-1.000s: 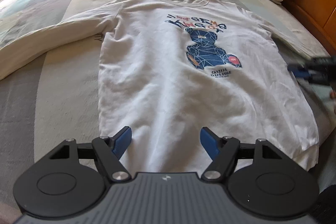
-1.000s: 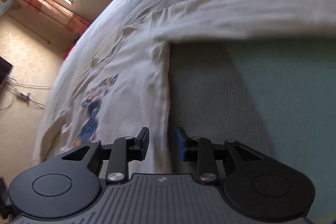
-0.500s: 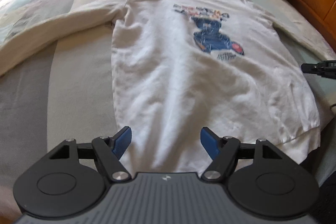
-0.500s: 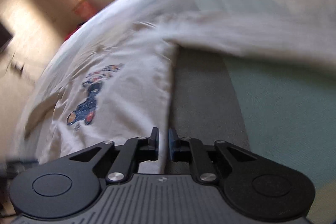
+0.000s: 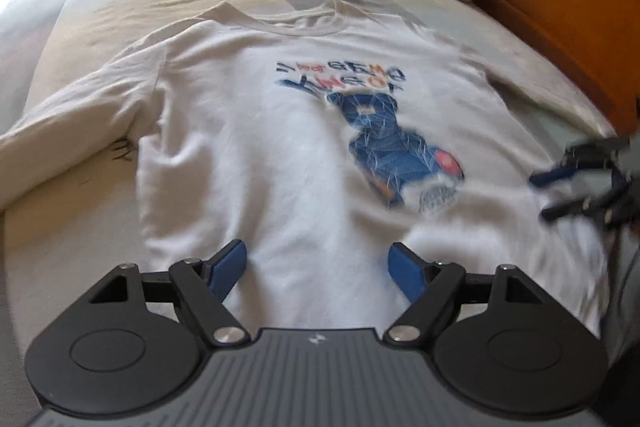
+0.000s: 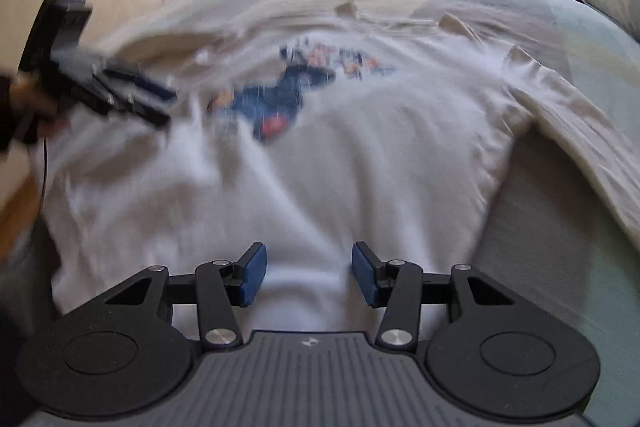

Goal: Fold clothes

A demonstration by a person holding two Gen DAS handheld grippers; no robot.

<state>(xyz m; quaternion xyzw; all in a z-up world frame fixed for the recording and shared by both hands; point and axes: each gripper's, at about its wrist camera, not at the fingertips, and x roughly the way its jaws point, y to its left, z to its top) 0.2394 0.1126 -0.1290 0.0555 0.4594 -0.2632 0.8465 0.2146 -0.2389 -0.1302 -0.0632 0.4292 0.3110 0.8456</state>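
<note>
Sweatshirt (image 5: 280,155), white with a blue bear print, lies flat; left claw (image 5: 318,269) and right claw (image 6: 306,275) gape empty.

sweatshirt (image 5: 248,155) print, blurred, possibly "KING", rest unreadable

left gripper (image 5: 318,267): jaws spread wide, empty, blue pads (image 5: 230,263) angled outward | right gripper (image 6: 306,275): jaws parted, narrower gap, empty | hand (image 6: 30,103) visible gripping left gripper's handle, blurred, dark sleeve at wrist
</note>
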